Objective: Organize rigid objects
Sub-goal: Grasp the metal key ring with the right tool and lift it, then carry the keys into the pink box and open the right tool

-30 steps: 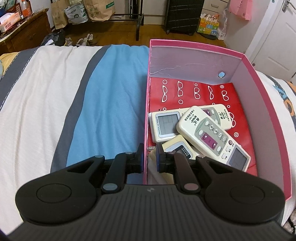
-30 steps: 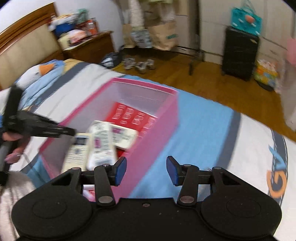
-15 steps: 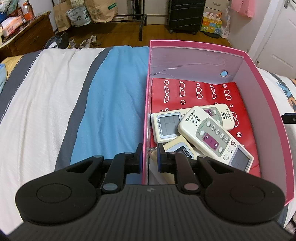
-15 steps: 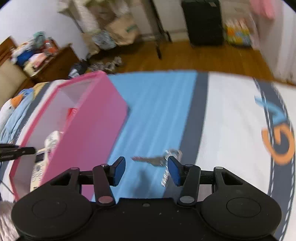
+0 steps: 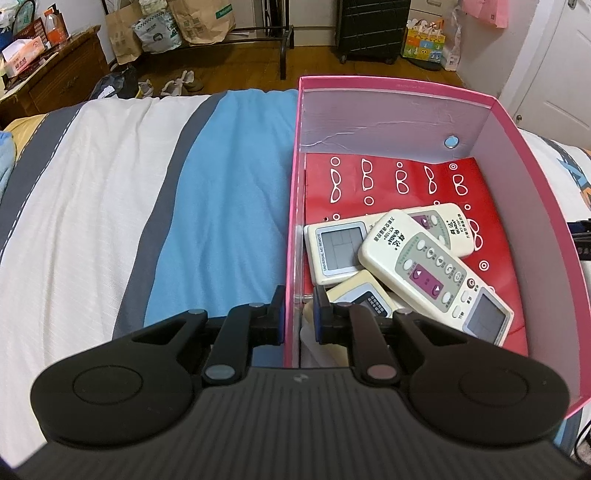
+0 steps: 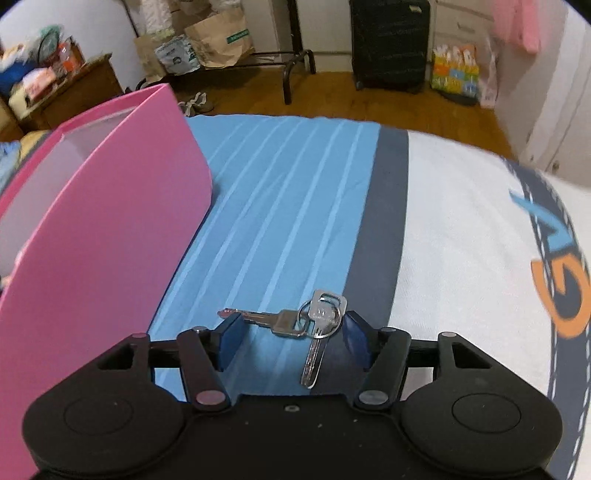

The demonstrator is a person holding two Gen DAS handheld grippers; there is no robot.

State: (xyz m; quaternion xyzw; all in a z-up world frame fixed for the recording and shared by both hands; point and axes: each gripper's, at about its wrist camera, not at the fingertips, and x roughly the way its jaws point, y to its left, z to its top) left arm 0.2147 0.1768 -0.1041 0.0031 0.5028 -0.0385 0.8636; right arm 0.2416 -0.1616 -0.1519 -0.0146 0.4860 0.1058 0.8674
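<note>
A striped bedspread (image 5: 110, 206) covers the bed here, white, grey and blue bands running away from both grippers, with a wooden floor (image 6: 388, 96) past the foot of the bed. Beyond the fingers sit paper bags (image 5: 207, 18) on a low metal rack, a black suitcase (image 6: 388, 40), a wooden dresser (image 5: 55, 77) far off to the left, and a white door (image 5: 554, 74) off to the right.

The left gripper (image 5: 298, 314) is clamped on the near left wall of the pink box (image 5: 406, 86), one finger outside, one inside, the thin wall pinched between them. Ahead and to the right of those fingers, inside the box, lie cream remotes (image 5: 428, 266) piled on each other on a red sheet printed with white glasses (image 5: 388, 181).

The right gripper (image 6: 291, 338) is spread wide and down at the bedspread, and the keys (image 6: 306, 325) lie right between its fingers, untouched as far as I can tell: one key points left toward the left fingertip, the other points back toward the gripper body, both joined on a ring. The pink box wall looms just left of the left finger, blocking the view into the box from this side.
</note>
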